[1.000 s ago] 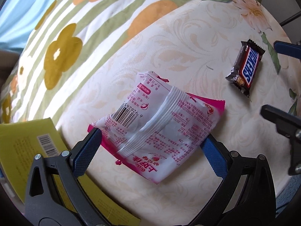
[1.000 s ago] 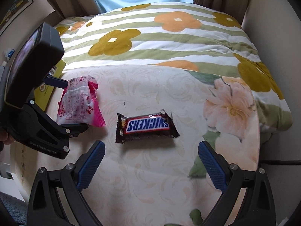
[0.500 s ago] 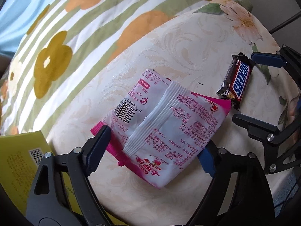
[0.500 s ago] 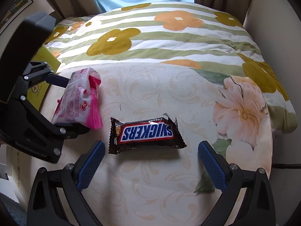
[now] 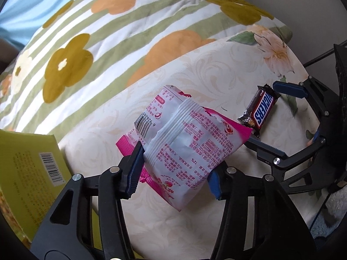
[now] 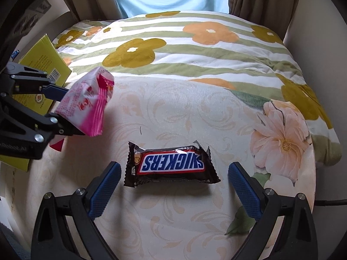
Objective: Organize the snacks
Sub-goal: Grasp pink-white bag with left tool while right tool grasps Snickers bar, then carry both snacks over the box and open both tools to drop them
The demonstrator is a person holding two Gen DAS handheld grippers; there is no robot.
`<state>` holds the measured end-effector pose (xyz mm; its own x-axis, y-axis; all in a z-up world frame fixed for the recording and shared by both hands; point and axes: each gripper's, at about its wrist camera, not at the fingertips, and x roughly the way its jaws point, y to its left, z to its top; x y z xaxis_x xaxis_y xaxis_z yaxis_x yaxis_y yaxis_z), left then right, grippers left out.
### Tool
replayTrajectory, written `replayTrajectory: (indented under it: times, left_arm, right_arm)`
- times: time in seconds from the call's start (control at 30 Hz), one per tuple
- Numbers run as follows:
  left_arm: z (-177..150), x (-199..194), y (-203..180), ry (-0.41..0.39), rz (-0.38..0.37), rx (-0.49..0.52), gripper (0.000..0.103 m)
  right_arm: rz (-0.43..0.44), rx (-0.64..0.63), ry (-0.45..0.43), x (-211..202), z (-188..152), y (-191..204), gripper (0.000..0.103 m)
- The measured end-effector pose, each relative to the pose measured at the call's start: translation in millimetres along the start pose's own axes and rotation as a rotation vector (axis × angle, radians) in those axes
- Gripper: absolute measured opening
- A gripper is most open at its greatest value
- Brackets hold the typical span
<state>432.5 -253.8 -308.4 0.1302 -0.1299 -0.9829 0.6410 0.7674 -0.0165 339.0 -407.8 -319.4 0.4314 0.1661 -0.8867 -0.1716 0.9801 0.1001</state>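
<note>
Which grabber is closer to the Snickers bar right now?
Right. The right gripper is open with the Snickers bar lying between its fingertips on the table. The left gripper is off to the side, shut on the pink snack bag.

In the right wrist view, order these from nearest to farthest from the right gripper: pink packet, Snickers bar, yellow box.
1. Snickers bar, between the open right gripper fingers.
2. Pink packet, left, held by the left gripper.
3. Yellow box, far left, behind it.

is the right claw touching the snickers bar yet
Apart. The right wrist view shows the open right claw straddling the Snickers bar, with bare cloth between each finger and the wrapper.
</note>
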Motion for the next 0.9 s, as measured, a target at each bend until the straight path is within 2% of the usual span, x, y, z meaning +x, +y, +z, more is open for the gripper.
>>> replayTrajectory:
  times: [0.17,0.2,0.27,0.3,0.33,0.63,0.9]
  left_arm:
    - [-3,-7,2,-0.020,0.000,-0.039,0.047]
    - [-3,-8,2,-0.023,0.000,-0.046,0.047]
    - [-4,-11,3,-0.032,0.000,-0.063,0.047]
    - [-5,-13,3,-0.037,-0.003,-0.071,0.047]
    - [-5,-15,3,-0.041,-0.004,-0.076,0.047]
    - [-8,-48,-2,-0.106,-0.002,-0.110,0.047]
    - [-17,-121,-7,-0.253,0.034,-0.179,0.046]
  right_arm:
    - [-0.051,-0.057,-0.015,4,-2,8,0.098]
    - [-0.062,-0.068,-0.024,4,-2,10,0.094]
    - [-0.057,-0.078,-0.046,1,-2,12,0.079]
    - [-0.053,-0.080,-0.051,-1,-1,12,0.066]
    - [-0.050,-0.080,-0.054,-2,0,13,0.059]
    - [-0.033,-0.079,-0.096,-34,0,16,0.057]
    - [-0.026,-0.129,-0.150,-99,22,23,0.057]
